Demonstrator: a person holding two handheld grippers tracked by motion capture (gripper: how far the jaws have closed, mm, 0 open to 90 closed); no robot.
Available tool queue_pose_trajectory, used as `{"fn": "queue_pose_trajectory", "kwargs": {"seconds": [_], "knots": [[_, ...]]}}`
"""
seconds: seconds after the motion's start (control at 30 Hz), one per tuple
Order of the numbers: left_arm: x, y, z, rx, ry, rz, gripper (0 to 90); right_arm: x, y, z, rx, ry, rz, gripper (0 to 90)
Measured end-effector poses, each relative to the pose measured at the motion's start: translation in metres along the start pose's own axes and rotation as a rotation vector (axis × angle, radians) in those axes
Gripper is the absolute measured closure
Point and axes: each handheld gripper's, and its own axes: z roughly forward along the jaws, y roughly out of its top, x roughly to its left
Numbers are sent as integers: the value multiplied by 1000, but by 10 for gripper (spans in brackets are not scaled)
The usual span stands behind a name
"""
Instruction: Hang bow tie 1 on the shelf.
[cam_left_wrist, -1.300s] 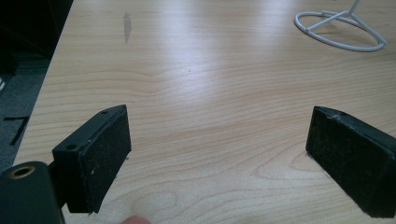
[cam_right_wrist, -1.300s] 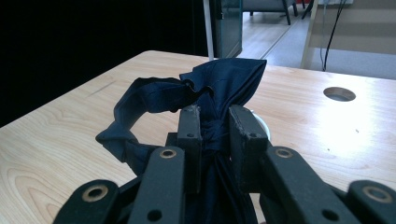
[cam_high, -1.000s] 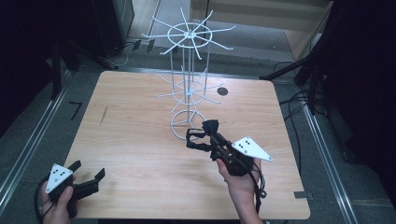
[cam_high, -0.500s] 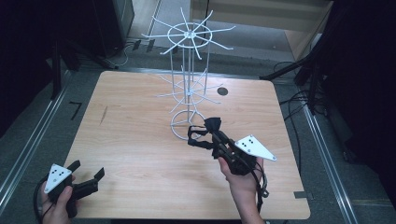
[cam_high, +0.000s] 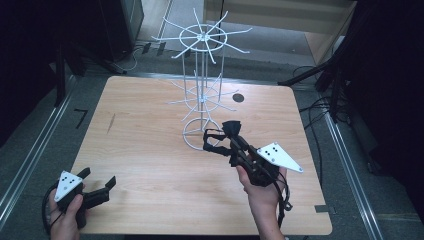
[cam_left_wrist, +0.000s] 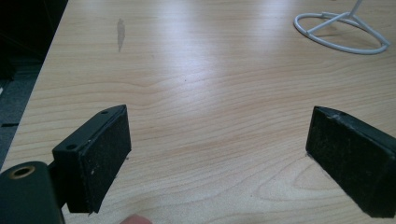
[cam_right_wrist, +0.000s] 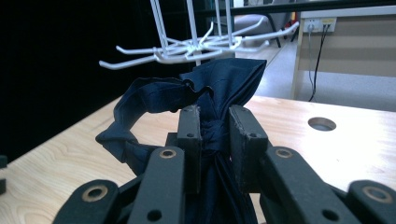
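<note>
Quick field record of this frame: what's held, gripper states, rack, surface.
held item: dark blue cloth piece with a loop
right gripper: fingers shut on the cloth, raised near the rack base
left gripper: fingers open, nothing between, low over the near left table edge
rack: white wire rack, hooks bare
surface: wooden table

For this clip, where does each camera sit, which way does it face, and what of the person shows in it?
High view: above the person's side, looking forward and down on the wooden table; both hands show, with the left hand-held gripper and the right hand-held gripper.
Left gripper view: rides that gripper, facing across the table between its open jaws; a fingertip shows.
Right gripper view: looks along jaws shut on the dark cloth, toward the white wire rack.
Shared: all views show the rack and table.
</note>
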Motion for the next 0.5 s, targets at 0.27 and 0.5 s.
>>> {"fn": "queue_pose_trajectory", "kwargs": {"seconds": [0.27,0.5], "knots": [[0,0,-1,-1,-5,-3,71,5,6,-2,-18,5,10,763],[1,0,-1,1,-8,-5,71,6,9,-2,-31,8,16,762]]}}
